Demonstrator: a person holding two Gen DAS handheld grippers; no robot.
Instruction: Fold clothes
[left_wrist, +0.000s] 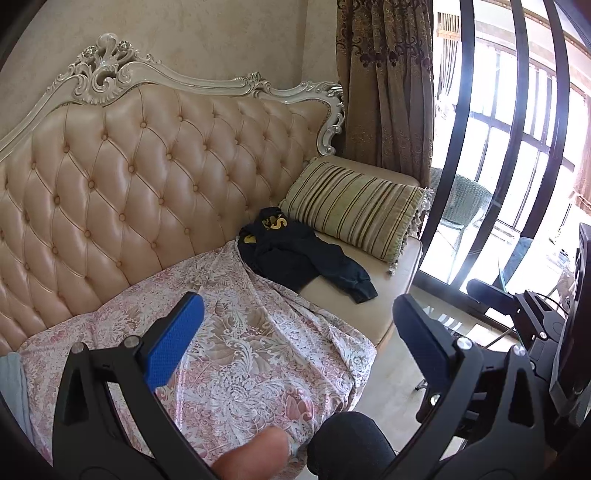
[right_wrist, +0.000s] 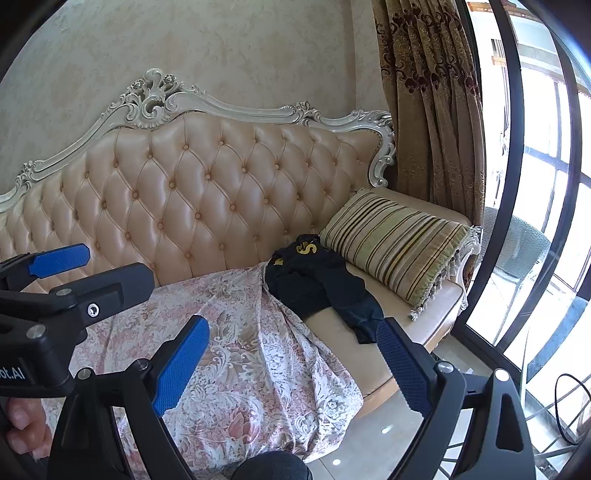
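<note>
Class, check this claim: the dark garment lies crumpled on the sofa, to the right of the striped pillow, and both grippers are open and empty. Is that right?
One detail is wrong. The dark garment lies to the left of the striped pillow, between it and the floral sheet, as the right wrist view shows. The rest holds: it lies crumpled on the sofa, and the left gripper and right gripper are open and empty.

A big sofa (left_wrist: 147, 184) is seen ahead of the tongs. Its back is soft, tan and dotted with buttons, and a carved white frame (right_wrist: 159, 99) runs along the top. A pink flowered sheet (left_wrist: 240, 350) is spread over the seat just in front of the tongs. A striped pillow (right_wrist: 395, 243) is laid far ahead and to the right. A plain cream wall (right_wrist: 221, 48) is seen behind. Brown patterned curtains (left_wrist: 384, 81) are hung to the right, beside tall windows (left_wrist: 517, 147) filled with bright daylight. A pale shiny floor (right_wrist: 384, 432) is seen below.
</note>
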